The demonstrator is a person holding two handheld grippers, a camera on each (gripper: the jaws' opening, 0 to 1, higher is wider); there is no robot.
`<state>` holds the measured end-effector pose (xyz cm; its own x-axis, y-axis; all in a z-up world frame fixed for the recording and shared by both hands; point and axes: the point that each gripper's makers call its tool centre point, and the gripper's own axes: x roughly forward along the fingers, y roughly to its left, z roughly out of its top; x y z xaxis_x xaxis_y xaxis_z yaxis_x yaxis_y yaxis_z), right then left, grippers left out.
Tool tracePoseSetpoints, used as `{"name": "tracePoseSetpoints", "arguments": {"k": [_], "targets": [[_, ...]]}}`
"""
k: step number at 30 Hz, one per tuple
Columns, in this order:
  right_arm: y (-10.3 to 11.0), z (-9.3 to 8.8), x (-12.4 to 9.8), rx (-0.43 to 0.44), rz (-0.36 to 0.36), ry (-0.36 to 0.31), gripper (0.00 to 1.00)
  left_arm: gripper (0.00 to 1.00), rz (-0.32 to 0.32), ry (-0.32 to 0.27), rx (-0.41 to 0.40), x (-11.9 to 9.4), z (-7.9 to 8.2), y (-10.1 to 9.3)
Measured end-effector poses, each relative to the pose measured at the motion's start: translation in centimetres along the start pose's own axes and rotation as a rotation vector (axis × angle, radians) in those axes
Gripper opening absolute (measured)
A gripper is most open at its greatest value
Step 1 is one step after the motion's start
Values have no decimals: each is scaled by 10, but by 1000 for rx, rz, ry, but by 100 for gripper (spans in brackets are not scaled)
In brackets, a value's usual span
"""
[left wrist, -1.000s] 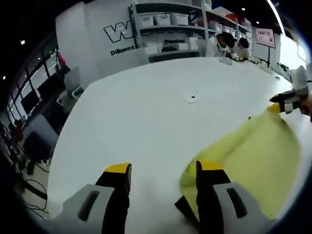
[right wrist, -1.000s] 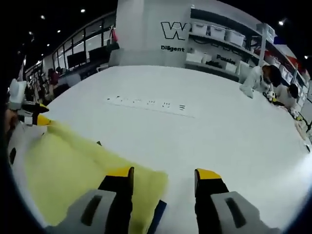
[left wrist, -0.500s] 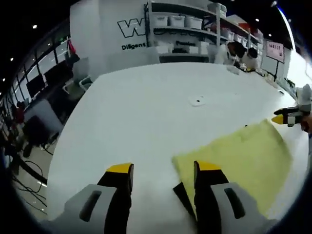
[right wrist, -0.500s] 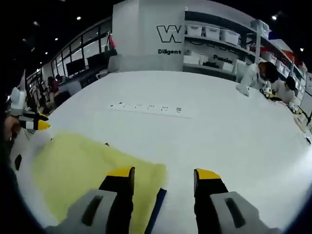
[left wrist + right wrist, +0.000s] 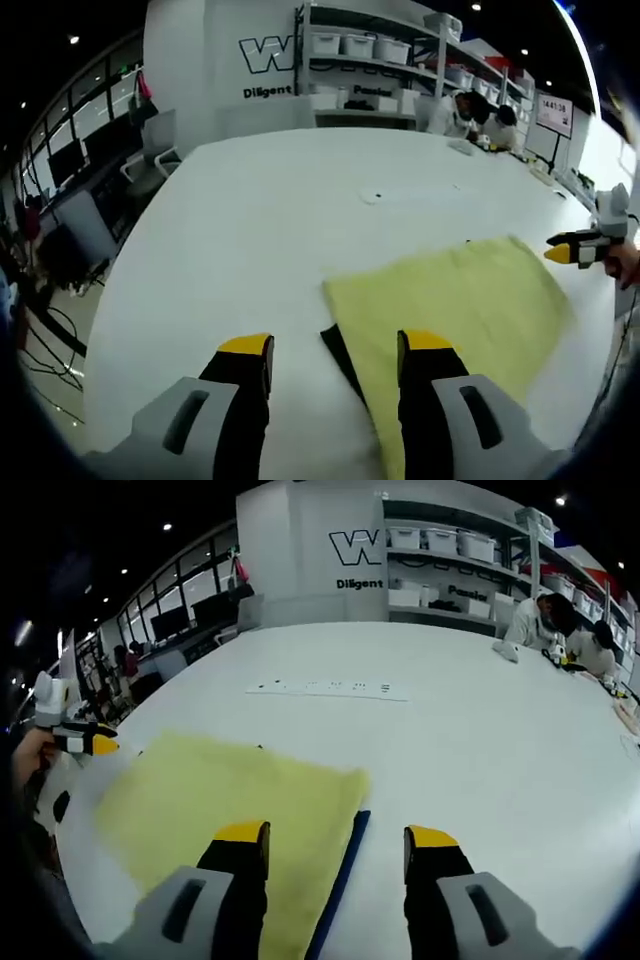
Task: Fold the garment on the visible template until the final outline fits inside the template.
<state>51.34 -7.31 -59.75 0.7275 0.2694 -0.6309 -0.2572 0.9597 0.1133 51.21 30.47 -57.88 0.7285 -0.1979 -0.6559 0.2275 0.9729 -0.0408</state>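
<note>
Cloth lies flat over dark template, both grippers released and empty; careless regrab could drag it off.

the yellow garment has dropped from lifted and bunched to flat on the table.

Pale yellow garment, white table

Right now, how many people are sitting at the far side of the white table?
2. Both sit together at the table's far edge, by the shelves: one person in white, another person beside them. Others may be hidden.
</note>
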Motion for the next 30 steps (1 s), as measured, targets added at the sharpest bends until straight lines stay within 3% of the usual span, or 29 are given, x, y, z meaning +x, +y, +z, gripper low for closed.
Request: {"name": "tracePoseSetpoints", "arguments": {"k": [14,21,30], "targets": [[24,-37,-21,-54,43,59,53,47,-34,56,1,-14,-41,-16],[29,-56,-29,-68,45,92,51,39,-64,94,-15,-22,-64,-22],[32,-72,-36,-49,48,114,47,25,-104,119,-42,-26,-77,-26]]}}
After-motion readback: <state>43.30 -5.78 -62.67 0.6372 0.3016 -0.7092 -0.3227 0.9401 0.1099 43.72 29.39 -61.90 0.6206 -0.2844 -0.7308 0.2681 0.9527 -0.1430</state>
